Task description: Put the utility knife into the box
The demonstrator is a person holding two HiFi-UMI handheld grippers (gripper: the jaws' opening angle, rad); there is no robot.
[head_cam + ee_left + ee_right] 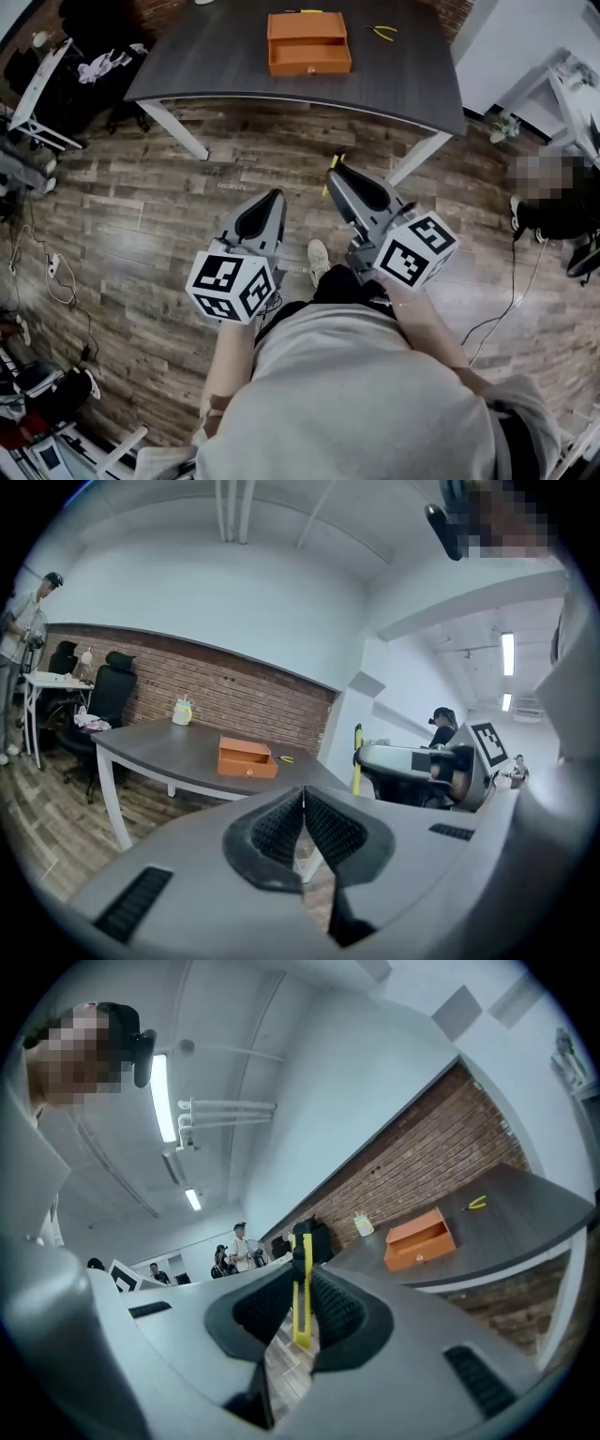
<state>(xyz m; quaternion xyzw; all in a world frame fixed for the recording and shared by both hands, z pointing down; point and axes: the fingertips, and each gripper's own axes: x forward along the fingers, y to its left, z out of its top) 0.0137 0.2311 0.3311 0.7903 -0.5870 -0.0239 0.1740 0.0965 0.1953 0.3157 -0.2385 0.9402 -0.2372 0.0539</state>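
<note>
An orange box [308,42], its drawer front facing me, sits on the dark grey table [216,56] ahead. My right gripper [334,171] is over the wooden floor short of the table, shut on a yellow utility knife [336,161] that sticks out past its tips. In the right gripper view the utility knife [302,1288] stands upright between the pads, with the box [420,1238] far off to the right. My left gripper [276,195] is beside the right one, shut and empty; its pads [281,827] meet. From it the box [247,757] shows ahead and the knife [357,759] at the right.
Yellow pliers [383,33] lie on the table right of the box, and a cup [183,710] stands at its far end. White table legs [176,131] reach the floor. Office chairs [111,686] and a side desk [37,94] are at the left; a seated person [558,202] at the right.
</note>
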